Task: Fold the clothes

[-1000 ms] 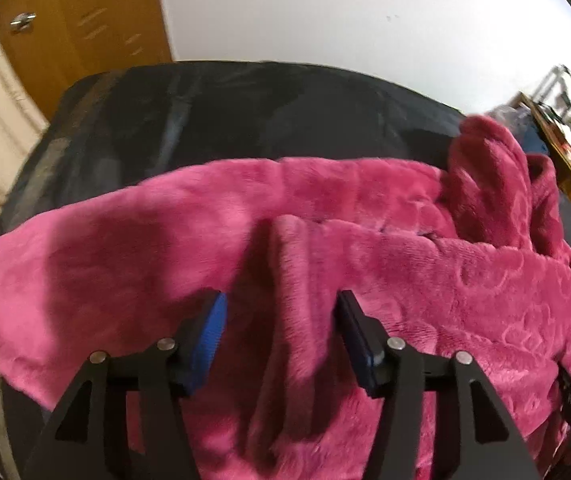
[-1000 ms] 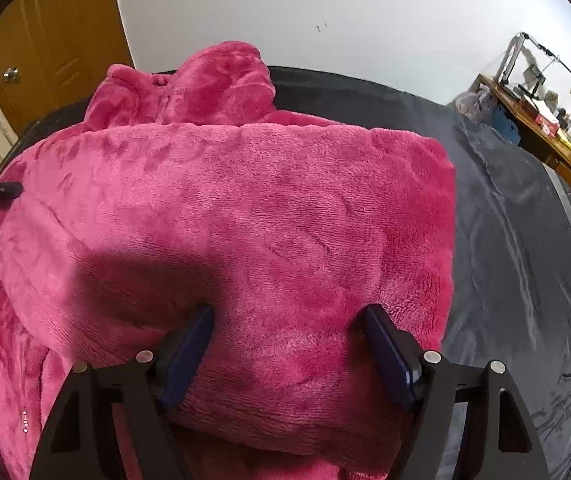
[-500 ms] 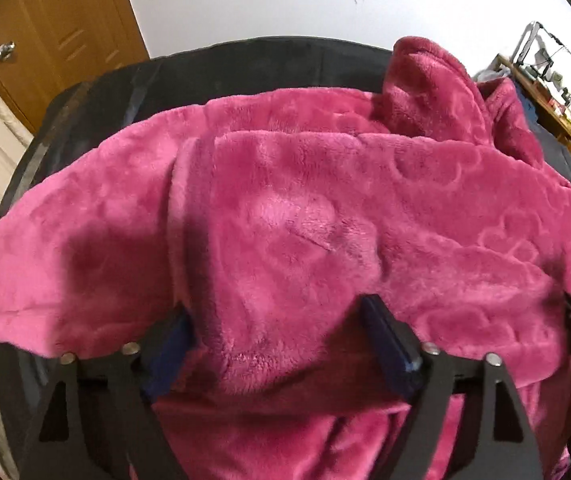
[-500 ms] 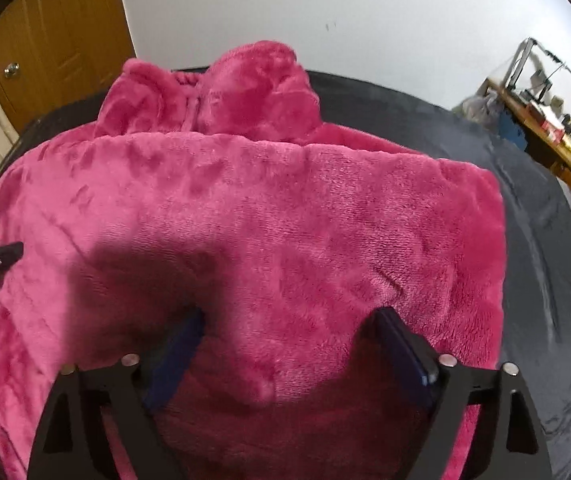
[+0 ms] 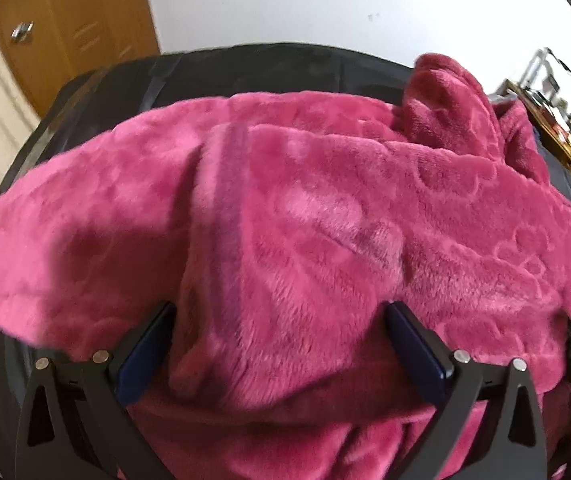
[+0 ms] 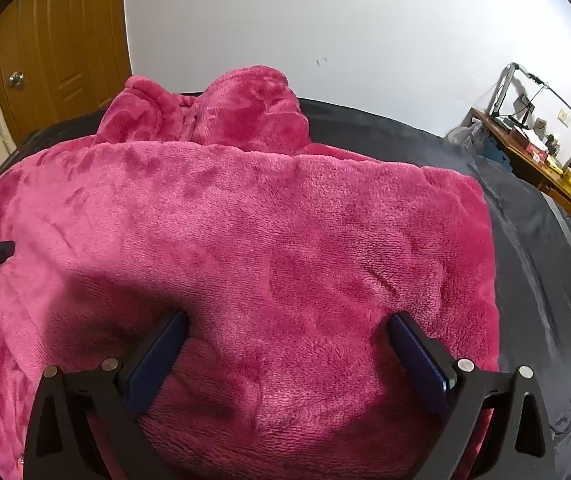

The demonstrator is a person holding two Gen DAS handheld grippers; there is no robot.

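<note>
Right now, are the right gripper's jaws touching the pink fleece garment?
Cannot tell. In the right wrist view the right gripper has its jaws opening wide with the pink fleece garment bulging between them, but no clear gap or contact shows.

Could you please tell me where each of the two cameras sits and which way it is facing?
Left wrist: rides the left gripper, angled down at the pink fleece garment; jaws opening, the right gripper's tip at its right edge.
Right wrist: rides the right gripper, angled down likewise; jaws opening.
Shared: garment, black bed cover, wooden door, desk.
</note>
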